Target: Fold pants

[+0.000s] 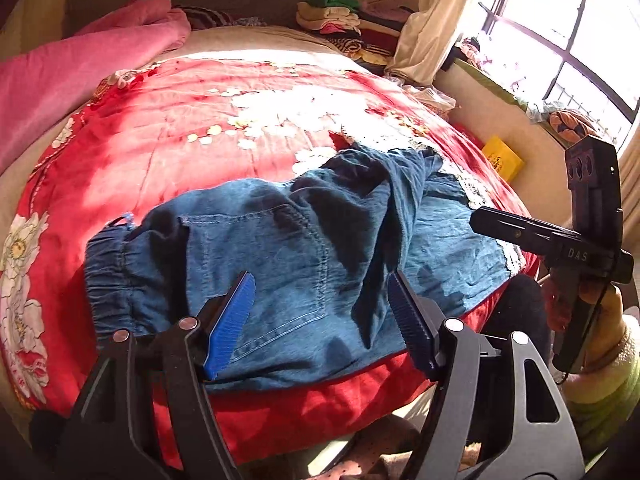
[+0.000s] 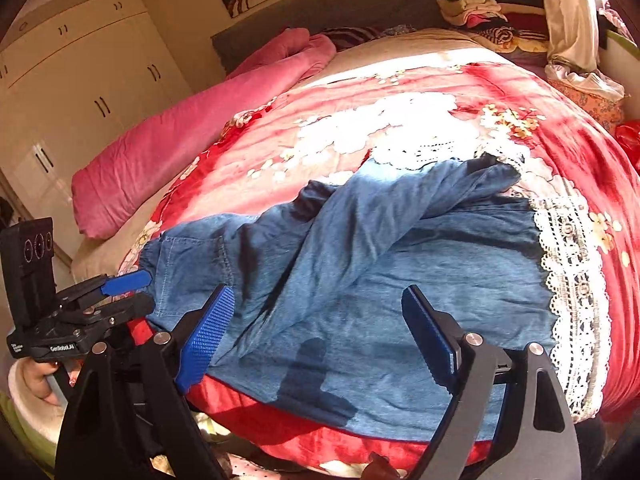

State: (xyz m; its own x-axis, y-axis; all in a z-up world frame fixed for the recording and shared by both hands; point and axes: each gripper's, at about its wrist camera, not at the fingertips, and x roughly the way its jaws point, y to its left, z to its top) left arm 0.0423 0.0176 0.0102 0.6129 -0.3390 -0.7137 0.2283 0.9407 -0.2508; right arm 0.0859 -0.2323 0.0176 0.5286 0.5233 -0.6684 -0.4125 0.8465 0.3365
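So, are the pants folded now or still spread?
Partly folded: one leg of the pants lies crossed over the other on the bedcover, wrinkled. Both grippers, left and right, are open.

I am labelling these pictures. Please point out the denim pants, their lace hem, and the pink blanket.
denim pants (image 1: 280, 248): left wrist view, on the back pocket.
lace hem (image 2: 568, 264): right wrist view, middle of the white trim.
pink blanket (image 2: 192, 140): right wrist view, on its long folded body.

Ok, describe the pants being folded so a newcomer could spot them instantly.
Start at the red floral quilt covering the bed. On its near edge lie the blue denim pants, one leg flopped across the other. Only they carry a white lace trim at the cuffs.
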